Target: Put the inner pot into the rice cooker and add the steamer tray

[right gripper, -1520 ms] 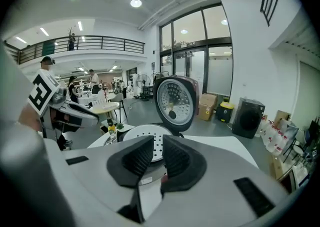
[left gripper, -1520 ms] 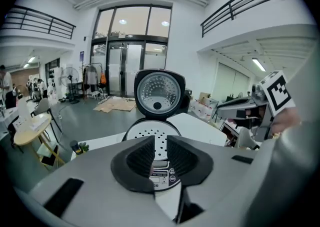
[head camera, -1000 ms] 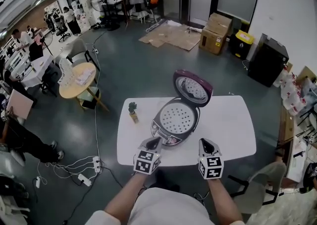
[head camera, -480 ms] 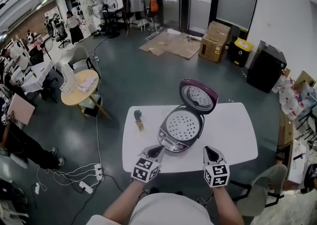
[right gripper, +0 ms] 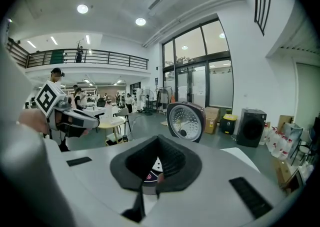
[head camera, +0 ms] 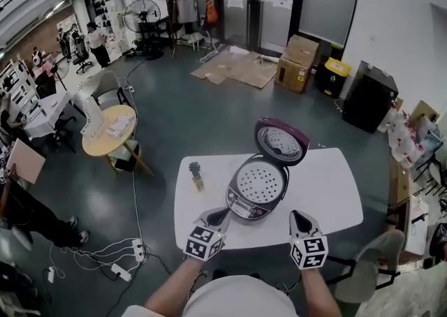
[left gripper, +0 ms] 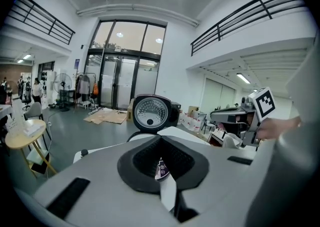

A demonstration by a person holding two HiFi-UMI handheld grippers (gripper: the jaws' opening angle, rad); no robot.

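The left gripper (head camera: 219, 215) and right gripper (head camera: 299, 216) had drawn back from the rice cooker (head camera: 246, 205), jaws closed on nothing, since the steamer tray (head camera: 260, 183) already sat inside; the inner pot, hidden beneath, was probably seated.
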